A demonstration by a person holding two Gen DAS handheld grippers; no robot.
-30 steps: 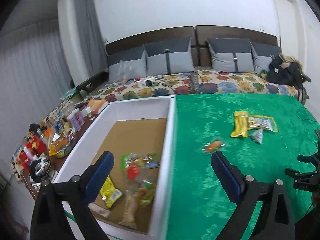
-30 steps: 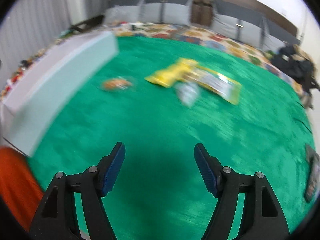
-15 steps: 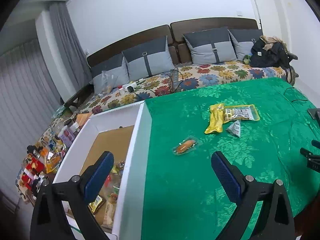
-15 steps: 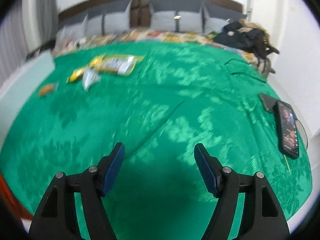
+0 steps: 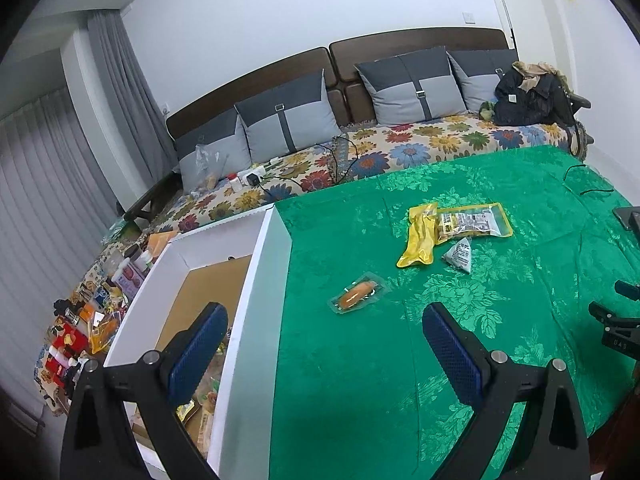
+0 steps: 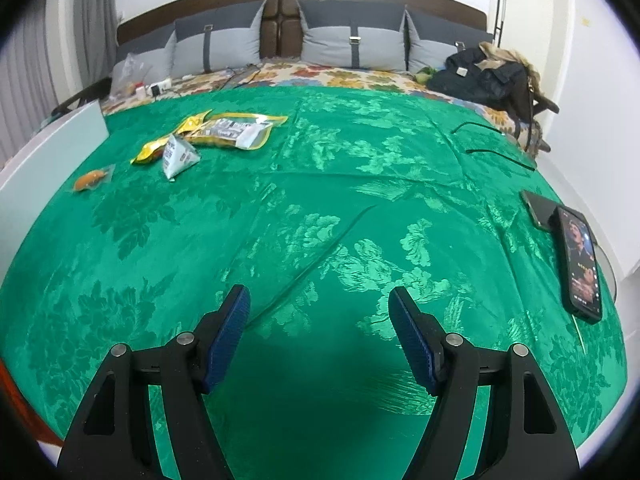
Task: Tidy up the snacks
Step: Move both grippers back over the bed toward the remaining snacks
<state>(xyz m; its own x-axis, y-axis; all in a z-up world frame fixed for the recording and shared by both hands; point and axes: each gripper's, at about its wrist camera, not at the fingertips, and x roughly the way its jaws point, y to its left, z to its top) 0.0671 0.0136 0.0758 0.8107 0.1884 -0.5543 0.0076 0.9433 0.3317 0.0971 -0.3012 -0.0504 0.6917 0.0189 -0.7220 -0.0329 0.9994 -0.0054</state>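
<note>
On the green tablecloth (image 5: 352,380) lie a small clear pack with an orange sausage (image 5: 357,295), a yellow pouch (image 5: 419,241), a yellow-edged clear bag (image 5: 472,222) and a grey triangular pack (image 5: 460,255). They also show in the right wrist view: the sausage pack (image 6: 91,179), the yellow pouch (image 6: 154,148), the clear bag (image 6: 236,130) and the triangular pack (image 6: 178,156). A white box (image 5: 256,320) with several snacks inside stands at the left. My left gripper (image 5: 320,326) is open and empty, straddling the box's right wall. My right gripper (image 6: 318,312) is open and empty over bare cloth.
Two phones (image 6: 580,264) lie at the table's right edge, with a black cable (image 6: 496,144) behind. A floral sofa (image 5: 400,148) with grey cushions and a black bag (image 5: 528,96) runs along the back. A cluttered side table (image 5: 92,312) stands left of the box.
My left gripper has swung right, from over the box's inside to its right wall. My right gripper has swung right and away from the snacks. Both stayed open.
</note>
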